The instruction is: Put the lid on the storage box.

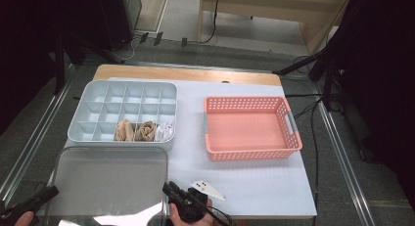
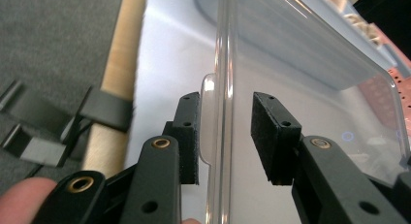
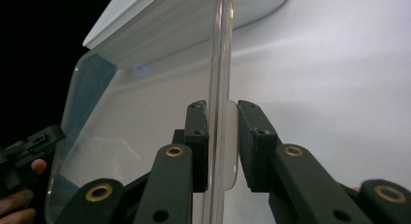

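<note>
Clear lid (image 1: 110, 184) at near bench (image 1: 254, 187) edge, long axis left-right, just before divided box (image 1: 93, 96). Right tool (image 3: 223, 141) clenched on lid's right rim tab; left tool (image 2: 225, 136) released, straddling left rim. Bare bench right, toward pink basket (image 1: 250, 155).

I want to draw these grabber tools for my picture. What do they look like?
Each hand-held gripper is black. The left hand-held gripper and right hand-held gripper have two flat jaws with rough black pads, brass-coloured rivets and small screw holes. From above, the right one carries a pale three-cornered plate and trails a thin black cable.
</note>
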Motion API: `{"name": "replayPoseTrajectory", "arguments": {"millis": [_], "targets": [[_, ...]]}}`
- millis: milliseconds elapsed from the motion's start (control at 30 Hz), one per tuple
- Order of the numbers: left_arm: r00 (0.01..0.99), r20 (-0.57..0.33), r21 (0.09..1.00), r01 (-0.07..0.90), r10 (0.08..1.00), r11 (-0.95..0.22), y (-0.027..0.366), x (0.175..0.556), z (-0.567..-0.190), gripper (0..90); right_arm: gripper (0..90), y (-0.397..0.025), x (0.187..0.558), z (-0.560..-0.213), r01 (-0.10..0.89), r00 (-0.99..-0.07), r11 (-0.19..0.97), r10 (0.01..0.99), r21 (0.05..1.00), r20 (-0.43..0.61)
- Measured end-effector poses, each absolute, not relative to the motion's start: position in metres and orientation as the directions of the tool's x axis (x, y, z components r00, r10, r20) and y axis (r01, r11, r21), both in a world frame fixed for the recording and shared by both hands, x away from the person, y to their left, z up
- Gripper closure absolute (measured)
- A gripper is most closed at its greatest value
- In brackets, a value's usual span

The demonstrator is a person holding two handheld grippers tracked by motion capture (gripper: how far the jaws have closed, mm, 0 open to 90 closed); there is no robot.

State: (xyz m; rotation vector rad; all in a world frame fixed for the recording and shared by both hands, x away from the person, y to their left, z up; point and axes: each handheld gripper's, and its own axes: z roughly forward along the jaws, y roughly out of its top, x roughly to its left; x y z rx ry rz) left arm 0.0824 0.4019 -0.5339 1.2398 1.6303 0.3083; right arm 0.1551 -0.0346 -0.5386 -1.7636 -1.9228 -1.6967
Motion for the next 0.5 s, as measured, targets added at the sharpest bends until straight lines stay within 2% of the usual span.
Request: {"name": "replayPoseTrajectory", "arguments": {"millis": [167,500], "targets": [[0.053,-0.53,0.731,0.535,0.846,0.424,0.395,0.083,-0.524,65.3,76.2,-0.037,0.154,-0.532,0.681,-0.378,-0.242,0.692,0.691,0.615],[0.077,-0.504,0.748,0.537,0.86,0.39,0.39,0.101,-0.512,63.1,76.2,-0.041,0.167,-0.517,0.644,-0.407,-0.235,0.701,0.728,0.586]]}}
